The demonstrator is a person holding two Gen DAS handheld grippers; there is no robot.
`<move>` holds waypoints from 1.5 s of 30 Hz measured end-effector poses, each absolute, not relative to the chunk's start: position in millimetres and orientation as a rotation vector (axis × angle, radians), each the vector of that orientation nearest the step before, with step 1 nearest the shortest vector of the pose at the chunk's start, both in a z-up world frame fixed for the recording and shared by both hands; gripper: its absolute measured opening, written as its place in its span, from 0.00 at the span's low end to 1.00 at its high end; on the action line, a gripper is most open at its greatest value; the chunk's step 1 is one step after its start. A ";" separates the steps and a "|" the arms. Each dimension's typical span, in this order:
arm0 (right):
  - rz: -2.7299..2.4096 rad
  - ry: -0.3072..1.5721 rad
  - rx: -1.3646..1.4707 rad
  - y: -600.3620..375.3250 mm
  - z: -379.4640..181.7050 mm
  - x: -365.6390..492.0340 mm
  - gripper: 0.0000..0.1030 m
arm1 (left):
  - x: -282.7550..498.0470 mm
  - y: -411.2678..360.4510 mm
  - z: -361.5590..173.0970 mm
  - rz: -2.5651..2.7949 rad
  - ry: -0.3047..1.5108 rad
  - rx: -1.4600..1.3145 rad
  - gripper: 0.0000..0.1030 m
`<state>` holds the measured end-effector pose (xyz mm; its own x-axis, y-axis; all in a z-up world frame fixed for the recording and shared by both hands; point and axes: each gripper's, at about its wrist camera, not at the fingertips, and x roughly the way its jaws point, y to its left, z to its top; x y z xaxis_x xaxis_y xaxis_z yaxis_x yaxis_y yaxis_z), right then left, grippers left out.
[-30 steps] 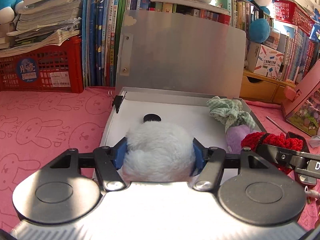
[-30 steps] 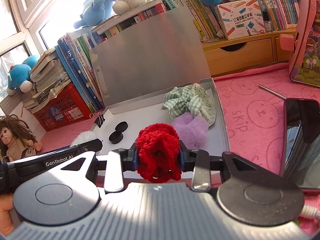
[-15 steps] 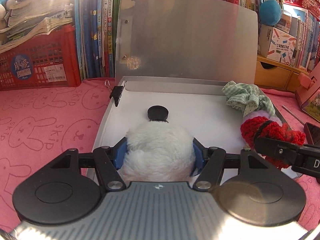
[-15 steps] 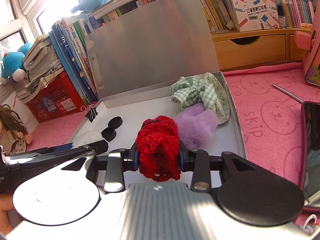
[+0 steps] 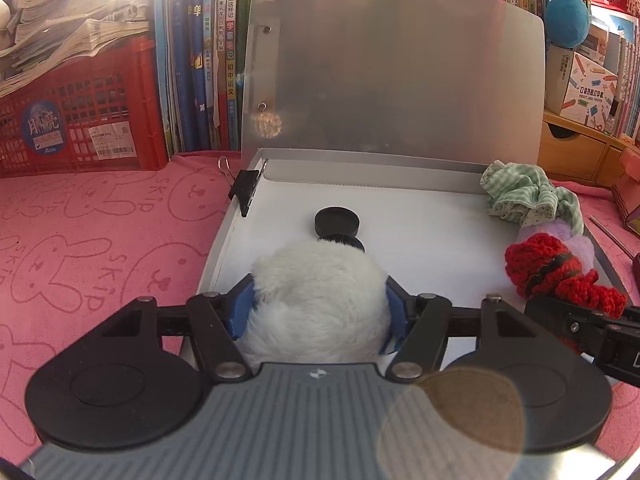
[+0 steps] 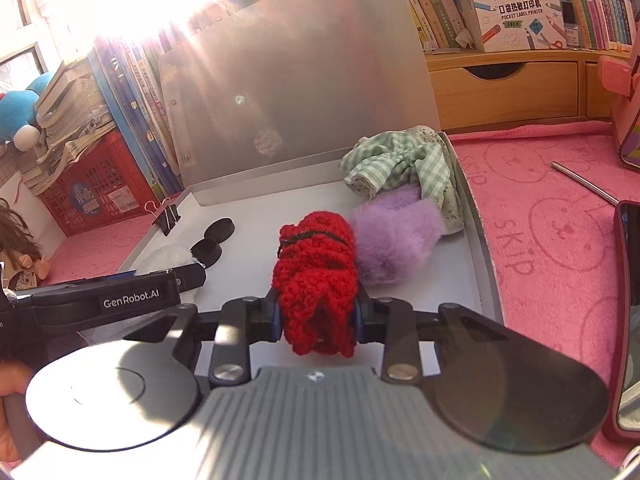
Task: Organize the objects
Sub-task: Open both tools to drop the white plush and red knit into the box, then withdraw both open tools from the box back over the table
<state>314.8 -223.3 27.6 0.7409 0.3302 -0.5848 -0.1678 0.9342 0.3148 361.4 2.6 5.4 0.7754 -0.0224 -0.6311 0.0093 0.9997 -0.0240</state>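
Over the open grey case [image 5: 404, 200], lying on the pink bunny-print cloth [image 5: 80, 240]:

Left gripper [image 5: 318, 312]: clamping a white fluffy pom-pom [image 5: 316, 296] near the case's front-left corner, blue pads pressing its sides.

Right gripper [image 6: 316, 312]: jaws, just closing tighter, squeezing a red crocheted scrunchie [image 6: 316, 276] banded with black yarn, beside a lilac fur scrunchie [image 6: 394, 240].

Green gingham scrunchie [image 6: 400, 164]: sitting crumpled in the far-right corner.

Two black round discs [image 5: 337, 220]: lying flat mid-case.

Black binder clip [image 5: 244, 188]: gripping the left rim.

Right view alone is showing a doll [image 6: 20, 248], a phone's edge [image 6: 628, 320] and a metal rod [image 6: 584, 184].
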 end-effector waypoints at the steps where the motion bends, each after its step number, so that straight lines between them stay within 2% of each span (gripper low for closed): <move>1: 0.272 0.686 0.249 -223.5 26.7 315.9 0.34 | 363.0 2.1 5.3 -0.015 0.682 -0.012 0.67; 12: 0.255 0.685 0.269 -228.0 25.0 321.6 0.34 | 374.2 3.3 -1.2 0.012 0.677 0.014 0.68; 14: 0.260 0.692 0.268 -227.4 26.3 321.4 0.38 | 373.5 2.3 -1.9 0.016 0.676 0.024 0.68; 15: 0.262 0.694 0.272 -227.6 27.5 320.4 0.44 | 373.2 2.0 -1.8 0.016 0.678 0.027 0.68; 16: 0.265 0.694 0.275 -227.9 28.8 319.0 0.56 | 372.7 2.1 -1.5 0.014 0.681 0.030 0.68; 17: 0.270 0.689 0.276 -228.2 30.6 317.3 0.60 | 371.4 2.4 -0.9 0.012 0.684 0.036 0.68; 20: 0.279 0.687 0.275 -228.0 37.6 312.7 0.63 | 366.5 2.5 2.0 0.008 0.687 0.062 0.69; 23: 0.279 0.680 0.276 -229.0 46.2 304.7 0.66 | 358.3 2.8 7.3 0.004 0.683 0.078 0.75; 27: 0.307 0.641 0.302 -234.2 58.8 282.9 0.77 | 345.1 4.1 19.9 -0.029 0.676 0.105 0.81; 35: 0.322 0.569 0.282 -241.4 82.7 235.8 0.81 | 295.6 5.6 53.6 -0.101 0.621 0.139 0.84; 45: 0.347 0.484 0.199 -239.7 98.7 164.7 0.85 | 198.1 11.5 77.1 -0.183 0.562 0.098 0.85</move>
